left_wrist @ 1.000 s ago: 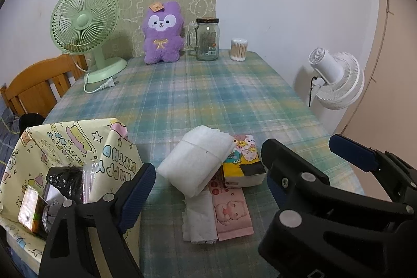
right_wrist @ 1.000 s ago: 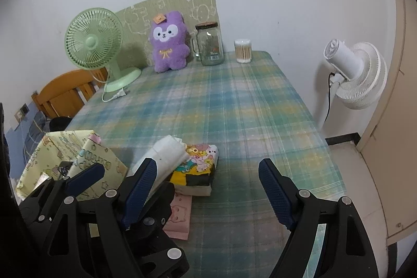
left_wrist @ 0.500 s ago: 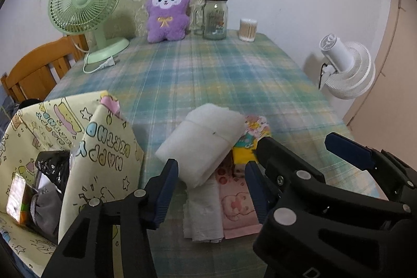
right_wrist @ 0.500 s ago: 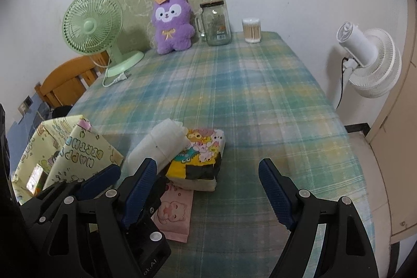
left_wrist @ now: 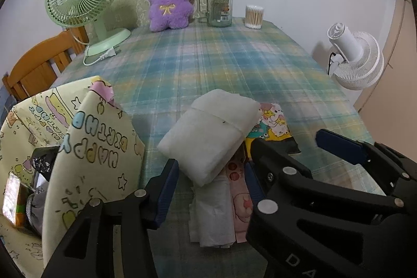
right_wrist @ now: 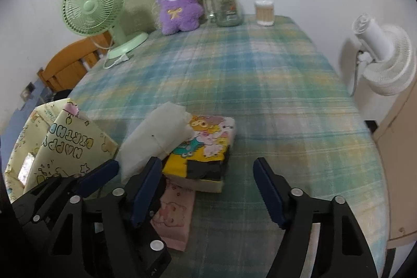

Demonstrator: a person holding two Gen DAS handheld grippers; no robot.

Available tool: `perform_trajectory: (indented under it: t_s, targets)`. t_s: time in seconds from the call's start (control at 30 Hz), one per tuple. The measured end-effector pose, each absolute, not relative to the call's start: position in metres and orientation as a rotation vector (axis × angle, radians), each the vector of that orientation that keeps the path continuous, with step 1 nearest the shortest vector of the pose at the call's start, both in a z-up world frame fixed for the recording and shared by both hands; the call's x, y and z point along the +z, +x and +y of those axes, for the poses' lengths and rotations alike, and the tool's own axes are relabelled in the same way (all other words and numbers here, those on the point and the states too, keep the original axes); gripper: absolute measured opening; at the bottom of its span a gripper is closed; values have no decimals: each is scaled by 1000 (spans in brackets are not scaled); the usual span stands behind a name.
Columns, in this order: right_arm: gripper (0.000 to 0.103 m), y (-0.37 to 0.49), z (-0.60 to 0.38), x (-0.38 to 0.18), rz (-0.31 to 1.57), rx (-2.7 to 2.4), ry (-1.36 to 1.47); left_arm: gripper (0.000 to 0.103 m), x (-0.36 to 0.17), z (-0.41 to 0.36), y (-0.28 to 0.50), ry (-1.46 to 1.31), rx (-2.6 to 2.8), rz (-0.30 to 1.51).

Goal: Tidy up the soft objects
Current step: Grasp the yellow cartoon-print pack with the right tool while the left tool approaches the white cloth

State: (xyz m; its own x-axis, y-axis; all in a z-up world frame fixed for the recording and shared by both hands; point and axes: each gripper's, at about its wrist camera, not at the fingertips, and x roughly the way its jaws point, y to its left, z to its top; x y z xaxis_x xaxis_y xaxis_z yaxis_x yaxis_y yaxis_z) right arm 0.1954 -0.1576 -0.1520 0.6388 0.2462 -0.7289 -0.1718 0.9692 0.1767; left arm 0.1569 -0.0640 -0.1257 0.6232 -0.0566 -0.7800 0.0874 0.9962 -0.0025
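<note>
Approach is the step in hand: just right of the birthday bag (left_wrist: pixel 86 147), the white wad (left_wrist: pixel 211 137) lies unheld between the half-open, empty left gripper (left_wrist: pixel 208 181), whose jaws have just narrowed, while the right gripper (right_wrist: pixel 206 189), also closing and empty, straddles the cartoon packet (right_wrist: pixel 206 147); next calls for lowering and pinching.

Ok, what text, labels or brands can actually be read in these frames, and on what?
"HAPPY BIRTHDAY", seen upside down: on the yellow gift bag.
"DA", cut off at the frame's edge: on the right claw's black body, left wrist view.
Label on the glass jar: too small to read.
Orange tag on the purple plush: unreadable.
Cartoon tissue pack: pictures only.
</note>
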Motion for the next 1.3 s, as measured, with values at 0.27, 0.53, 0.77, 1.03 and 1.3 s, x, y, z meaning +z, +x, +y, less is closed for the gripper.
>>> perform_trajectory:
  t_s: [0.27,0.53,0.77,1.03,1.3]
  targets:
    - [58,208,-157,-161,865,275,101,59,-132,-65,164,31,-97,917]
    - [42,209,-169,-161,852,201,84,70,-134,-79,168,79,-90,903]
    - [42,211,-186,-152,829,169,99,76,-125,-93,174,118,-100,872]
    - [57,218,-186,-143,819,147,79,71,-123,-91,188,94,-80,866]
    - [72,228,-182,-150,844,155,94,68,-130,-85,198,94,-73,883]
